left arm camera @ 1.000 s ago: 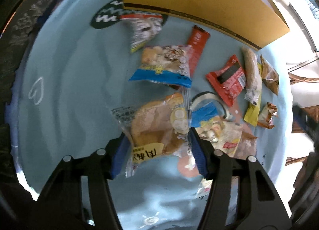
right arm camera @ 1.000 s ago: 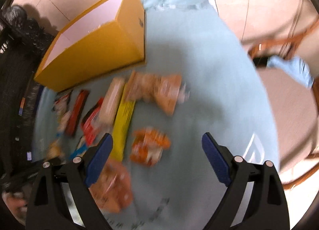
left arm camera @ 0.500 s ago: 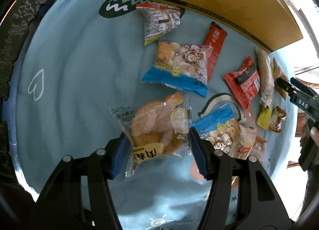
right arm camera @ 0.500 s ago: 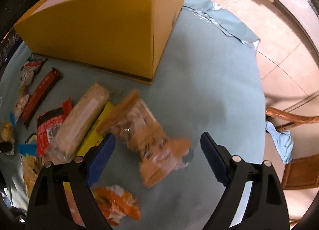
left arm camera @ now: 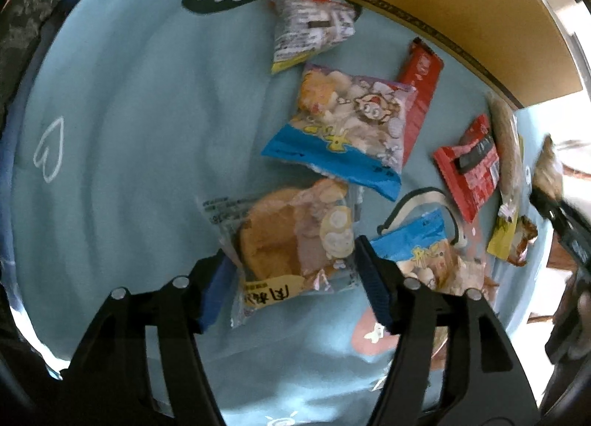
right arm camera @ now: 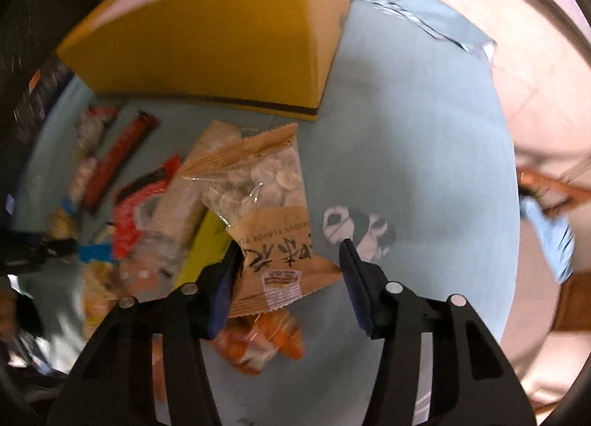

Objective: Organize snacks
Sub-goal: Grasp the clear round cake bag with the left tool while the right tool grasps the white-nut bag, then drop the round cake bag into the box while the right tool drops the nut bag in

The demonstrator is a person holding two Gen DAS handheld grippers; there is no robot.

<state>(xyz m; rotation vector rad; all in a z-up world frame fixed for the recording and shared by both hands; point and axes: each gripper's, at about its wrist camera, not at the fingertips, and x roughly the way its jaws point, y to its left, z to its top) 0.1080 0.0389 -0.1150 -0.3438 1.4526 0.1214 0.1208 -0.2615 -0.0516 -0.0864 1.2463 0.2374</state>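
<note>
Several snack packets lie on a light blue cloth (left arm camera: 129,130) before a yellow cardboard box (left arm camera: 424,1). My left gripper (left arm camera: 291,271) stands with its jaws around a clear packet of bread (left arm camera: 291,241), held between the blue pads. My right gripper (right arm camera: 291,271) is partly closed around a tan packet of round crackers (right arm camera: 273,211); its left pad touches the packet, the right pad stands a little apart. The box also shows in the right wrist view (right arm camera: 207,56).
In the left wrist view lie a blue puff packet (left arm camera: 343,130), a red bar (left arm camera: 421,93), a red sachet (left arm camera: 469,163) and a white packet (left arm camera: 310,27). In the right wrist view an orange packet (right arm camera: 262,341) and a yellow packet (right arm camera: 203,248) lie under my gripper.
My right gripper has come down over the tan cracker packet and narrowed its jaws around it. My left gripper keeps hold of the bread packet and has shifted slightly.
</note>
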